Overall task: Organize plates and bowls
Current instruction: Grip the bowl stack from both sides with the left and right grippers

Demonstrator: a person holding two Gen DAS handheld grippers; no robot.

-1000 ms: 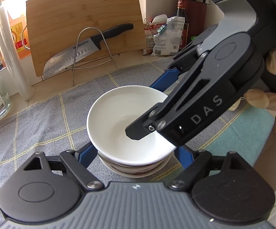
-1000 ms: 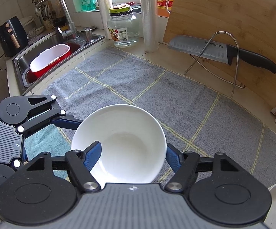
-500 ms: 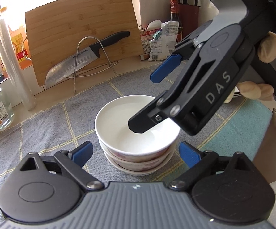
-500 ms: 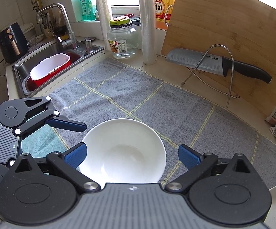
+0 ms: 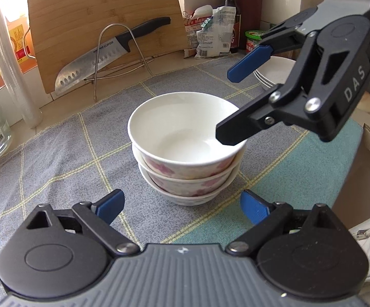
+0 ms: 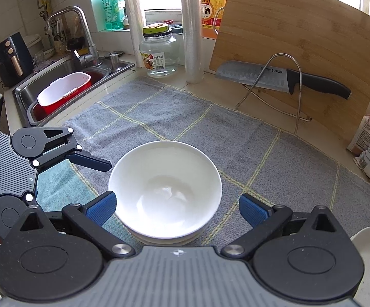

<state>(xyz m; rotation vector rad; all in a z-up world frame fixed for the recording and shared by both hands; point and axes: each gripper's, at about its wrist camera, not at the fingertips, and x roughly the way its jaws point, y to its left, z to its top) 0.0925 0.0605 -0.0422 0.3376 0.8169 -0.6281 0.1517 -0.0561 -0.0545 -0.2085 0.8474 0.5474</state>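
Observation:
Three white bowls with pink flower patterns sit nested in a stack (image 5: 187, 138) on the grey checked cloth (image 5: 56, 158). My left gripper (image 5: 182, 206) is open just short of the stack, its blue pads clear of the bowls. My right gripper (image 5: 236, 99) hangs open to the right of the top bowl, one black finger over the rim. In the right wrist view the stack (image 6: 165, 186) lies between the wide-open right gripper (image 6: 177, 208) pads, untouched. A finger of the left gripper (image 6: 90, 162) shows at the left. White plates (image 5: 274, 73) are stacked behind the right gripper.
A bamboo cutting board (image 6: 300, 46) leans at the back, with a knife (image 6: 274, 76) on a wire rack. A glass jar (image 6: 159, 51), a film roll (image 6: 192, 25), food bags (image 5: 210, 35) and a sauce bottle (image 5: 232, 12) line the counter. The sink (image 6: 64, 87) holds a red-and-white tub.
My right gripper has let go of the top bowl, opened wide and pulled back. My left gripper has opened wider and drawn back from the sides of the stack.

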